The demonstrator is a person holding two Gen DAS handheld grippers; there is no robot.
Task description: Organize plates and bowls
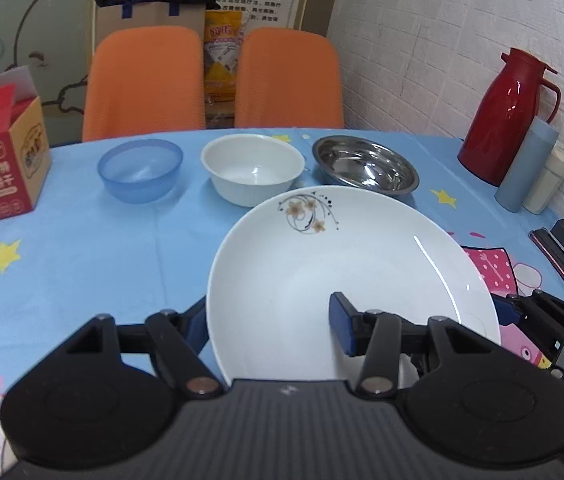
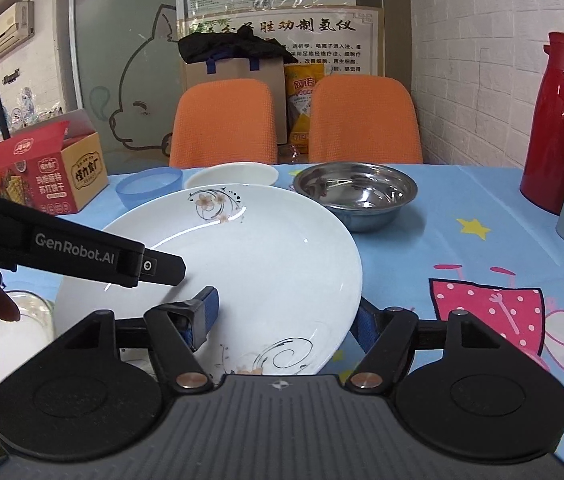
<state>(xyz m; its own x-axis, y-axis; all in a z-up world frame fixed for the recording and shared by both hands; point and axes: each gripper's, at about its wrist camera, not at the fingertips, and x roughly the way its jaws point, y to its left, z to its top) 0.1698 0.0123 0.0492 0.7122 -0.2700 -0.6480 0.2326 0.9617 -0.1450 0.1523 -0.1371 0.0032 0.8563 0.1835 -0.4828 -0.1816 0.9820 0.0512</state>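
nearest: large white plate with a flower print, lifted and tilted above the blue cartoon tablecloth. left gripper pinches the plate's left rim, one finger under the edge and one on its face; right gripper pinches the right rim the same way, both closed on it. the side of the left gripper reads "GenRobot.AI" in the right wrist view. below its left edge, another pale dish, only partly seen. further back, a row of three bowls standing apart: blue plastic bowl, white bowl, steel bowl. none nested, so the sorting looks barely begun; the plate needs a place and the bowls are still to stack. left rear: red cracker box, chinese print. right rear: red flask. beyond: two orange chairs, wall poster, chinese characters too soft to read.
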